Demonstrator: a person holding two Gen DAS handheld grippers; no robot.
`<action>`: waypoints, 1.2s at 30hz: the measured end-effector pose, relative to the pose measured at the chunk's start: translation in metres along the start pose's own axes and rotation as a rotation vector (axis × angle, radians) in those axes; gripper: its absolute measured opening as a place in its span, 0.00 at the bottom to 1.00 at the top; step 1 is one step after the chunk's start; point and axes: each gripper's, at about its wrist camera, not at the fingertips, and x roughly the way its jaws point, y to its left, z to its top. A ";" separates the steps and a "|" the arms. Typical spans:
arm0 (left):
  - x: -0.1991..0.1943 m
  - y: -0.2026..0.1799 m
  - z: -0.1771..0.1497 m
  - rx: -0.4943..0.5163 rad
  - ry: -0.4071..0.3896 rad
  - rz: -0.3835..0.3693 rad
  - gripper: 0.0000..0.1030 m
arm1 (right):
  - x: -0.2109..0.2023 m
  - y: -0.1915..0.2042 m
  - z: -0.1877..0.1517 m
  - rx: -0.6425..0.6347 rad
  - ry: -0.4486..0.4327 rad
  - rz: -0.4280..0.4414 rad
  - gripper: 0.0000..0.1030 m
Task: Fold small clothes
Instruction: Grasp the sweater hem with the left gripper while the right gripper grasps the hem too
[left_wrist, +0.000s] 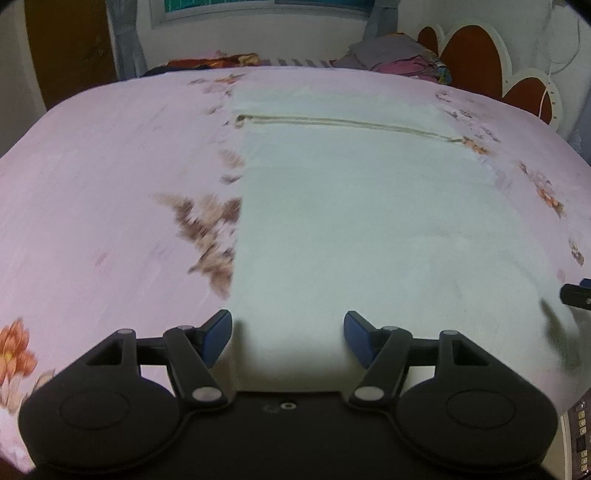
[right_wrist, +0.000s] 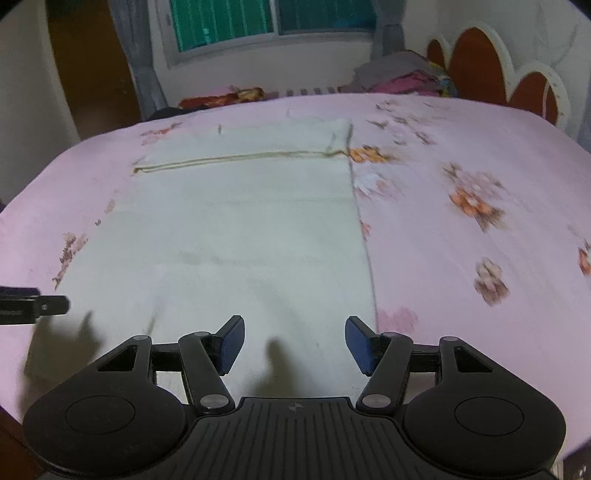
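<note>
With both the left gripper (left_wrist: 288, 338) and right gripper (right_wrist: 294, 343) gaping empty over the cloth's (left_wrist: 369, 221) near edge, an uneven pinch risks a skewed fold.

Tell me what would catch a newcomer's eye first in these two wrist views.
The pale garment stands out, spread flat down the middle of the pink floral bedsheet, with a tan seam line across its far part. The left gripper and right gripper hover open over its near edge, holding nothing.
</note>
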 end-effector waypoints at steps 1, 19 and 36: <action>-0.001 0.004 -0.004 -0.007 0.006 -0.001 0.64 | -0.002 -0.001 -0.003 0.006 0.005 -0.008 0.58; 0.002 0.025 -0.036 -0.134 0.084 -0.143 0.40 | -0.010 -0.023 -0.039 0.118 0.067 -0.059 0.58; 0.005 0.023 -0.035 -0.124 0.079 -0.237 0.07 | -0.004 -0.023 -0.044 0.203 0.127 0.001 0.09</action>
